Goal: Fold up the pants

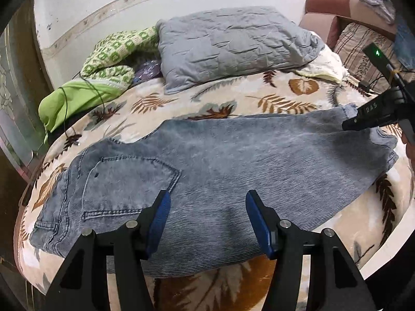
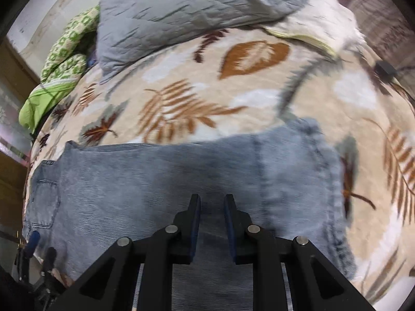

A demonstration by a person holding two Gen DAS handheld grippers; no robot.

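Observation:
Grey-blue washed jeans (image 1: pixel 220 171) lie flat across the bed, folded lengthwise, waist and back pocket (image 1: pixel 129 186) to the left, leg hems to the right. My left gripper (image 1: pixel 207 202) is open and empty, hovering over the seat and thigh area. My right gripper (image 2: pixel 212 202) hovers above the lower legs of the jeans (image 2: pixel 168 181), near the hem (image 2: pixel 324 176); its jaws stand a narrow gap apart and hold nothing. The right gripper also shows in the left wrist view (image 1: pixel 363 121), above the hem end.
The bed has a beige leaf-print blanket (image 1: pixel 233 101). A grey quilted pillow (image 1: pixel 233 44) and a green patterned cover (image 1: pixel 109 59) lie at the back. A black cable (image 1: pixel 77 88) runs over the green cloth. A brown sofa (image 1: pixel 337 7) stands at the far right.

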